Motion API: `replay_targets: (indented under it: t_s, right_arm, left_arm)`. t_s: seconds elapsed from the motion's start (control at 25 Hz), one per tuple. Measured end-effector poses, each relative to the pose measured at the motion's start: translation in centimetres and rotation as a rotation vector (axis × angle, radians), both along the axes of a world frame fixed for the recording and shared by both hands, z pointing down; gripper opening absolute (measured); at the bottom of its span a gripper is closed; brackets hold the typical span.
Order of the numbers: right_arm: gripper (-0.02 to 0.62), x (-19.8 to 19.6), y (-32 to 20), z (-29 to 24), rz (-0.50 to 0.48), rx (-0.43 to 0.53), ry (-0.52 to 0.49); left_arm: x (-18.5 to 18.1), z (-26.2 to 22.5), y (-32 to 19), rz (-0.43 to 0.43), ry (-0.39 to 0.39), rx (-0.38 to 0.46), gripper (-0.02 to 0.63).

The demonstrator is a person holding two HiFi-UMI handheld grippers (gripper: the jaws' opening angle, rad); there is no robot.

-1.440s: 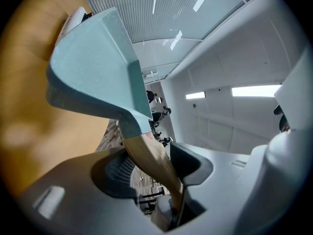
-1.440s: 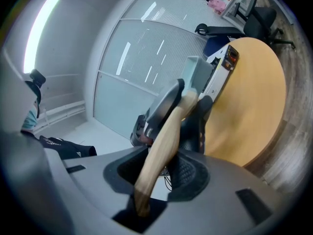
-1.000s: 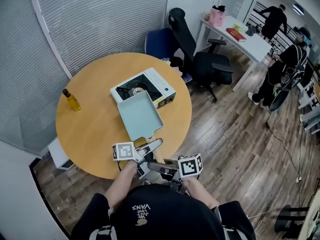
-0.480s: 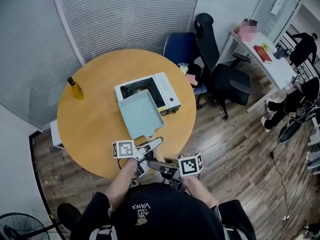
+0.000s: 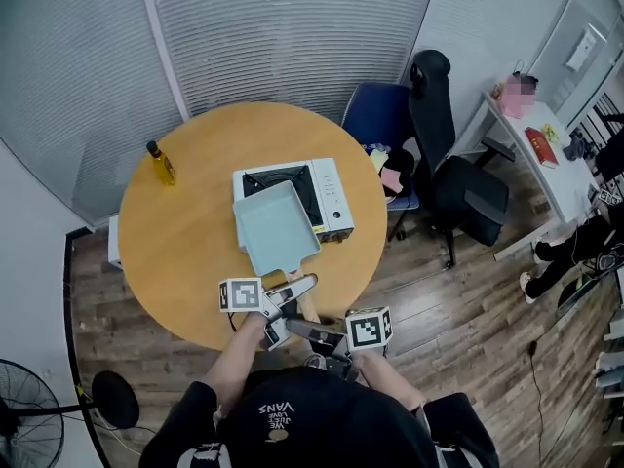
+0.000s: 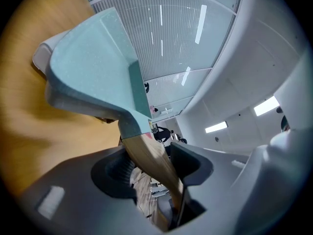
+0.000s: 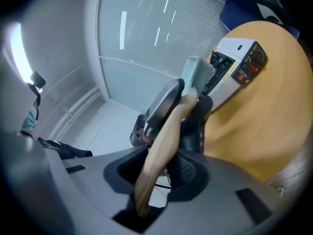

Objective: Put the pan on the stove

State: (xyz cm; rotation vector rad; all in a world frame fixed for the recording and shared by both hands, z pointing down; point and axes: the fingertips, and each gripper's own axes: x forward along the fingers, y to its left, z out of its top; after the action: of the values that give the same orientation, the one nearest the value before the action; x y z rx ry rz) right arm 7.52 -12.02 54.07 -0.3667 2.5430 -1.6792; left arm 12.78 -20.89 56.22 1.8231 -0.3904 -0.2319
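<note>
A: Claws, state?
B: My left gripper [image 6: 151, 164]: both jaws pressed on the wooden handle [image 7: 170, 127] of the pan [image 5: 275, 227], plain in its own view. My right gripper [image 7: 164, 155]: jaws clamped on that same handle, nearer its free end. In the head view the two grippers cover most of the handle. Only a sliver of wood shows between them.
A: Pan position?
B: Pale blue-green, rectangular. It lies over the front left part of the stove [image 5: 327, 191] on the round table [image 5: 185, 252], near end jutting past the stove toward me. Base touching the burner or just above it: cannot tell, the pan itself covers that spot. In the left gripper view the pan sits tilted across the frame and the stove is only a pale strip behind it.
A: Stove details?
B: White casing, black grate partly hidden under the pan. The right gripper view catches a knob on the front panel, small, markings unreadable.
A: Anything else on the table?
B: One bottle [image 5: 161, 163] of yellow liquid, upright, near the far left edge, well apart from stove and pan
</note>
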Motion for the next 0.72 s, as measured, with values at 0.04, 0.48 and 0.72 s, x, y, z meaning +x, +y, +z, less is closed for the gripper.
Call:
replay_targets:
  t_s: [0.04, 0.48, 0.72]
  right_arm:
    - [0.109, 0.1, -0.2, 0.1, -0.002, -0.003, -0.005]
    - [0.109, -1.3, -4.8, 0.8, 0.044, -0.021, -0.031]
    - [0.109, -2.3, -8.1, 1.5, 0.079, -0.028, -0.048]
  left_arm:
    - [0.0, 0.0, -0.2, -0.002, -0.002, -0.002, 0.218]
    - [-1.1, 1.1, -4.5, 0.042, -0.026, -0.023, 0.218]
    - [-1.8, 2.0, -7.6, 0.074, -0.037, -0.033, 0.218]
